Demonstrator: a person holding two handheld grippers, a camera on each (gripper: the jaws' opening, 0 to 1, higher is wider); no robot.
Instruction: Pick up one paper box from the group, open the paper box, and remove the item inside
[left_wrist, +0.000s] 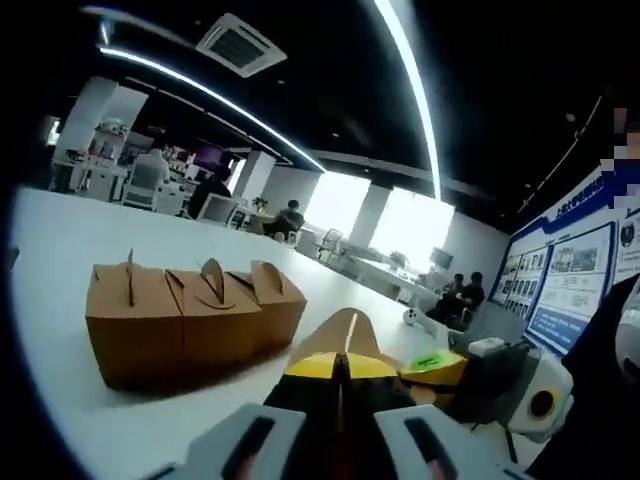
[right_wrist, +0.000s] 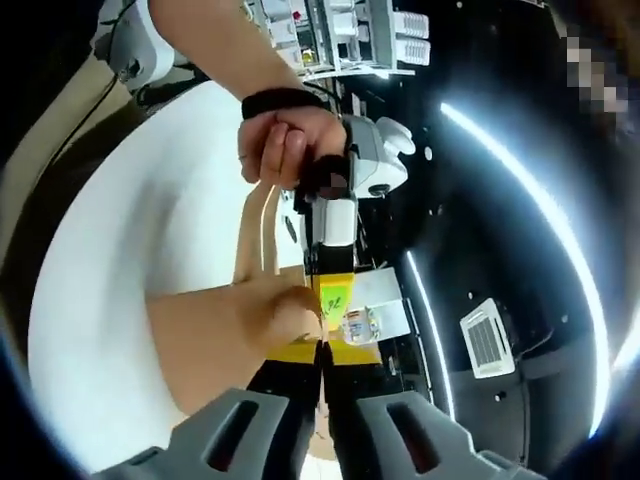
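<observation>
One paper box (right_wrist: 230, 340) is lifted off the table (left_wrist: 60, 250) away from the group (left_wrist: 190, 315), with left gripper (left_wrist: 340, 375) and right gripper (right_wrist: 322, 350) both clenched on its flaps (opening under way, by my judgement), item not yet removed.

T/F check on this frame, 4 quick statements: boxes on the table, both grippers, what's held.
1. Three brown paper boxes sit side by side on the white table. True.
2. The left gripper is wide open. False: its jaws are shut on a brown paper box flap.
3. The right gripper is shut on the held box. True.
4. The held box is blue plastic. False: it is brown paper.
</observation>
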